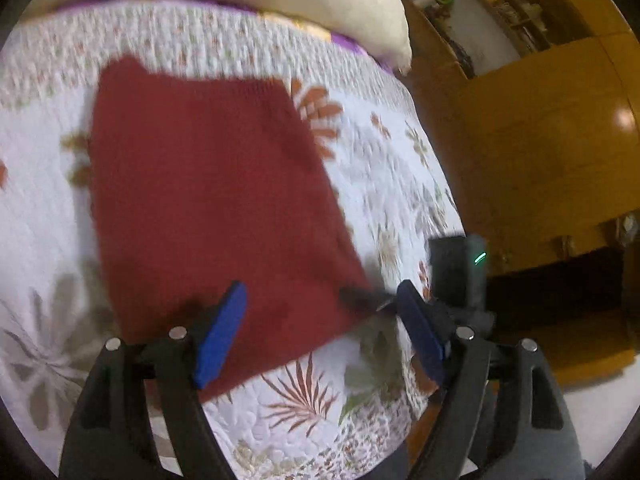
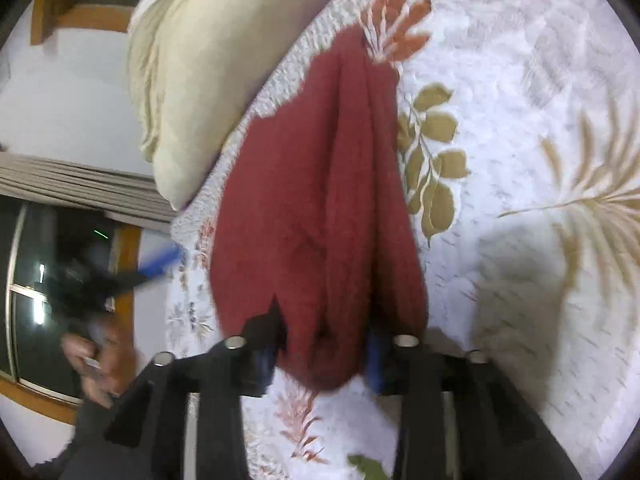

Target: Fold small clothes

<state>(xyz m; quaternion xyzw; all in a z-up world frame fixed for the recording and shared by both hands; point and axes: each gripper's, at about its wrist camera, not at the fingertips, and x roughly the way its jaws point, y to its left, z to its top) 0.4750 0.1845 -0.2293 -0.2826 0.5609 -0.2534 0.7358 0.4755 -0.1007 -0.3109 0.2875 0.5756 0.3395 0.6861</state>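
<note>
A dark red knitted cloth (image 1: 208, 184) lies mostly flat on a floral quilt (image 1: 380, 184). My left gripper (image 1: 320, 330) hovers open over the cloth's near edge, with nothing between its blue pads (image 1: 220, 336). In the left wrist view my right gripper (image 1: 456, 272) sits at the cloth's right corner. In the right wrist view the red cloth (image 2: 316, 200) bunches into folds that run into my right gripper (image 2: 320, 364), which is shut on it. The left gripper (image 2: 156, 264) shows blurred at the left, held by a hand (image 2: 96, 360).
A cream pillow (image 1: 320, 4) lies at the head of the bed, also the pillow (image 2: 200, 72) in the right wrist view. Wooden furniture (image 1: 540, 140) stands beside the bed's right edge. A window (image 2: 36, 280) is beyond the quilt's edge.
</note>
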